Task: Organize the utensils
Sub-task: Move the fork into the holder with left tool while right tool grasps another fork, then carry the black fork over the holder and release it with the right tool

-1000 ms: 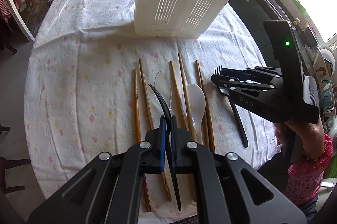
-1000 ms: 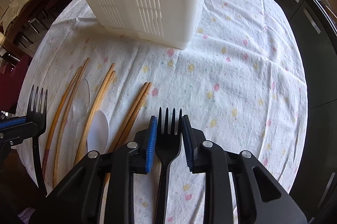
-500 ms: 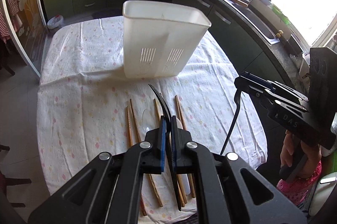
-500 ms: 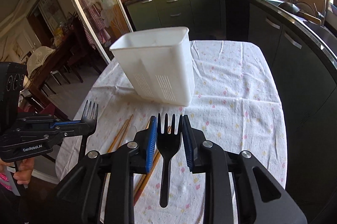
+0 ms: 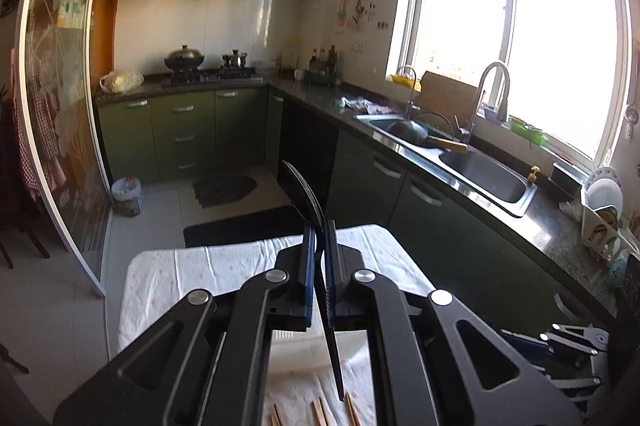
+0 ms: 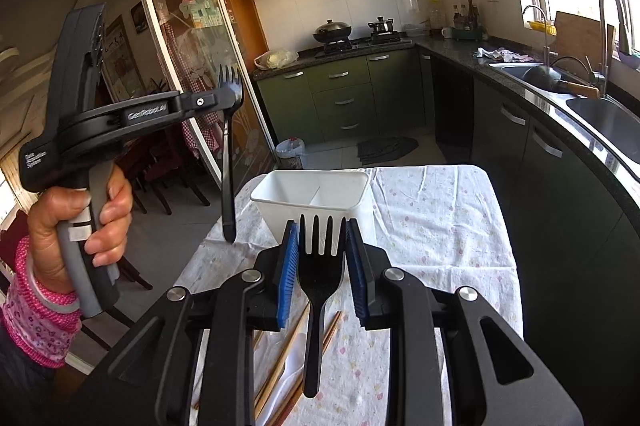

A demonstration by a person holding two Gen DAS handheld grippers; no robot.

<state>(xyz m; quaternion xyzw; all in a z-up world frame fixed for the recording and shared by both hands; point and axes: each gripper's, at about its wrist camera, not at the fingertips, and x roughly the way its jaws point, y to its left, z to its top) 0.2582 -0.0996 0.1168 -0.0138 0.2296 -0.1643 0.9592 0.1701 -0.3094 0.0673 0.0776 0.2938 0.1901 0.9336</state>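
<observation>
My left gripper (image 5: pixel 317 246) is shut on a black fork (image 5: pixel 308 197), seen edge-on, raised high above the table. In the right wrist view the left gripper (image 6: pixel 224 99) holds that fork (image 6: pixel 229 161) hanging handle down, left of the bin. My right gripper (image 6: pixel 322 250) is shut on a second black fork (image 6: pixel 320 266), tines up, held above the table in front of the white two-compartment utensil bin (image 6: pixel 312 201). Wooden chopsticks (image 6: pixel 280 362) and a white spoon (image 6: pixel 290 374) lie on the tablecloth below.
The table has a white flowered cloth (image 6: pixel 432 238). Green kitchen cabinets (image 6: pixel 348 97) and a counter with a sink (image 5: pixel 480 173) run along the back and right. A glass sliding door (image 6: pixel 192 65) stands at the left. Chopstick ends (image 5: pixel 316 414) show under the left gripper.
Both grippers have risen well above the table with their forks, and both views have tilted up from the tabletop to the kitchen. The bin now sits below and ahead.
</observation>
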